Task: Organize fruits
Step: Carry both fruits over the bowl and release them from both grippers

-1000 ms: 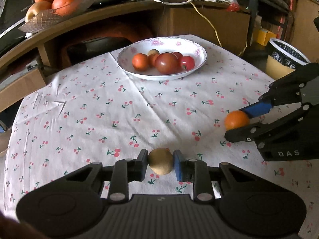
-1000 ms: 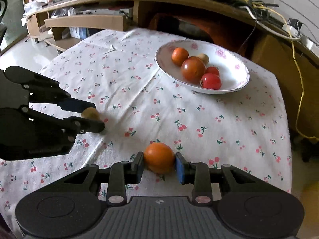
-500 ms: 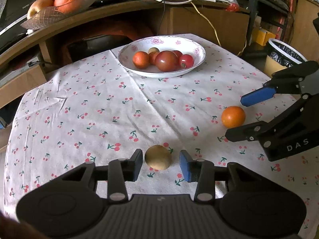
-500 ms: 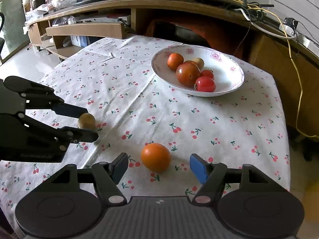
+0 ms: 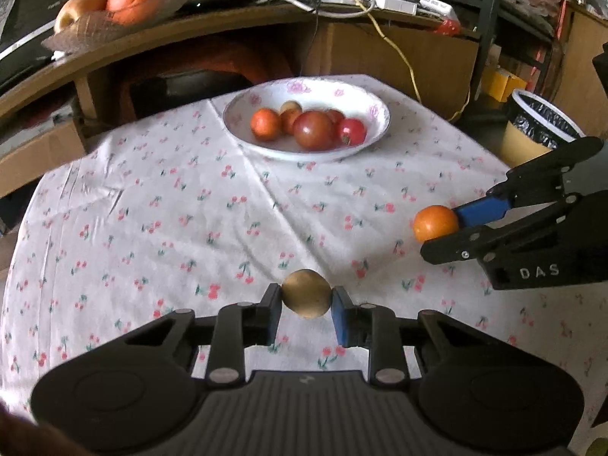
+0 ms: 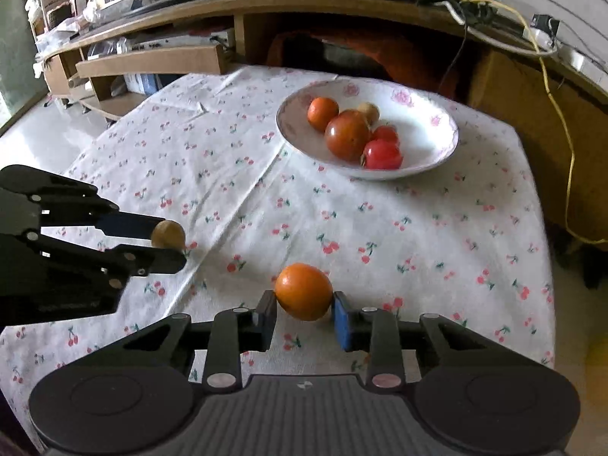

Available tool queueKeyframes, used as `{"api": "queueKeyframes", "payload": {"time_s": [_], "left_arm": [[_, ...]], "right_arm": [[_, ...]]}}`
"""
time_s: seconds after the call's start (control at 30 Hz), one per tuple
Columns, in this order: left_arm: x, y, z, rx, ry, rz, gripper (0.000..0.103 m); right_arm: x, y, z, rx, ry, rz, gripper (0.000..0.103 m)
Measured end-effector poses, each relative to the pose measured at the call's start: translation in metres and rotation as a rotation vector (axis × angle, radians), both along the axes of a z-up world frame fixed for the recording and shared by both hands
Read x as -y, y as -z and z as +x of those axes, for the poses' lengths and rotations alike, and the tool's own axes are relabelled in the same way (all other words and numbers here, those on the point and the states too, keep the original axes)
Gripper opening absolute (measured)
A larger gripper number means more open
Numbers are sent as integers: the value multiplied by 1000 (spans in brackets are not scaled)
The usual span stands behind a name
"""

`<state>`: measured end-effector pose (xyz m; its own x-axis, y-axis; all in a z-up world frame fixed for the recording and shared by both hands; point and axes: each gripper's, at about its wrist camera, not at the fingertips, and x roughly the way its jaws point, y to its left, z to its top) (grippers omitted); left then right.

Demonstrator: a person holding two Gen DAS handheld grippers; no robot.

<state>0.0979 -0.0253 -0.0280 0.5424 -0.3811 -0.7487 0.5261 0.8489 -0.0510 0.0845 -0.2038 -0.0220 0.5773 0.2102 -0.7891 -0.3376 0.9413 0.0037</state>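
Observation:
A small brown round fruit [image 5: 306,292] sits between the pads of my left gripper [image 5: 306,298], which is shut on it just above the cherry-print tablecloth. To its right, my right gripper [image 5: 442,233] has its jaws closing on an orange [image 5: 435,222], and both pads touch it. The right wrist view shows the same orange [image 6: 303,290] gripped in the right gripper [image 6: 303,304], with the left gripper [image 6: 173,243] and its brown fruit [image 6: 168,233] at the left. A white flowered bowl [image 5: 334,93] [image 6: 418,121] at the far side of the table holds several red and orange fruits.
A glass dish of oranges [image 5: 114,3] stands on the curved wooden shelf behind the table. Yellow and white cables [image 5: 380,26] trail over the shelf. A lined bin [image 5: 539,125] stands beyond the table's right edge. The cloth [image 5: 171,209] between grippers and bowl is bare.
Both grippers held their fruits a second ago, opened around them half a second ago, and have closed on them again. The hands stayed where they were.

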Motion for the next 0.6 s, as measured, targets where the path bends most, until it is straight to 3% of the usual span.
{"api": "queueKeyframes", "payload": {"time_s": [0.37, 0.6], "left_arm": [[34, -40, 52, 92, -22, -58, 33], [53, -40, 101, 109, -41, -48, 33]], "right_arm": [[6, -31, 43, 98, 72, 55, 31], [19, -33, 93, 123, 151, 58, 31]]}}
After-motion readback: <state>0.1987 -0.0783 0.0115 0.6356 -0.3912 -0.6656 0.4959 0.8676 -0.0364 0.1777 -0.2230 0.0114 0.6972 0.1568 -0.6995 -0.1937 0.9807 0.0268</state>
